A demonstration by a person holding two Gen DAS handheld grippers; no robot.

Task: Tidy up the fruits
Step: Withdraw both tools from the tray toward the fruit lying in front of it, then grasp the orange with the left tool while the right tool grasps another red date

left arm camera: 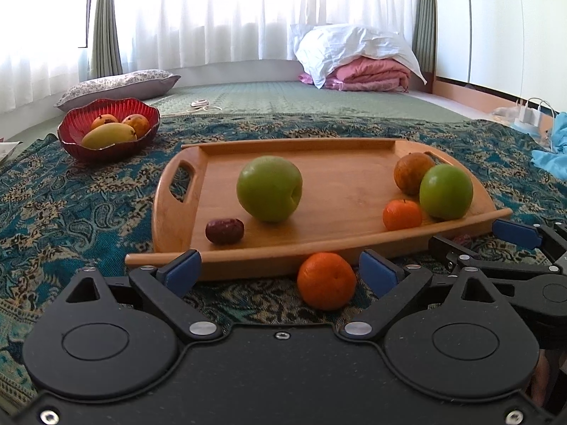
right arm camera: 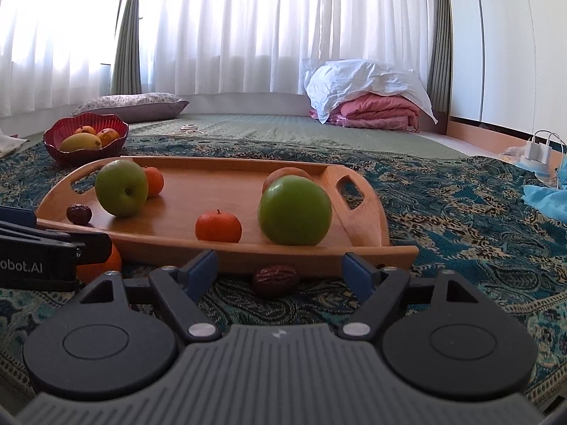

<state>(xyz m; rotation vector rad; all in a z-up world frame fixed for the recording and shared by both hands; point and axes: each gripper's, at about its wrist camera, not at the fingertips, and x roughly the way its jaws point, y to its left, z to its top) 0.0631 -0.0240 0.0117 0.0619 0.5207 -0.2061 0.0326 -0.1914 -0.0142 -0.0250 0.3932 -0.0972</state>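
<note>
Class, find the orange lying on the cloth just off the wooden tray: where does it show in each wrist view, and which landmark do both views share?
Left wrist view: the orange lies low and centre, between the open left gripper fingers.
Right wrist view: the orange sits at the left edge, mostly hidden behind the left gripper.
Shared landmark: the wooden tray.
</note>
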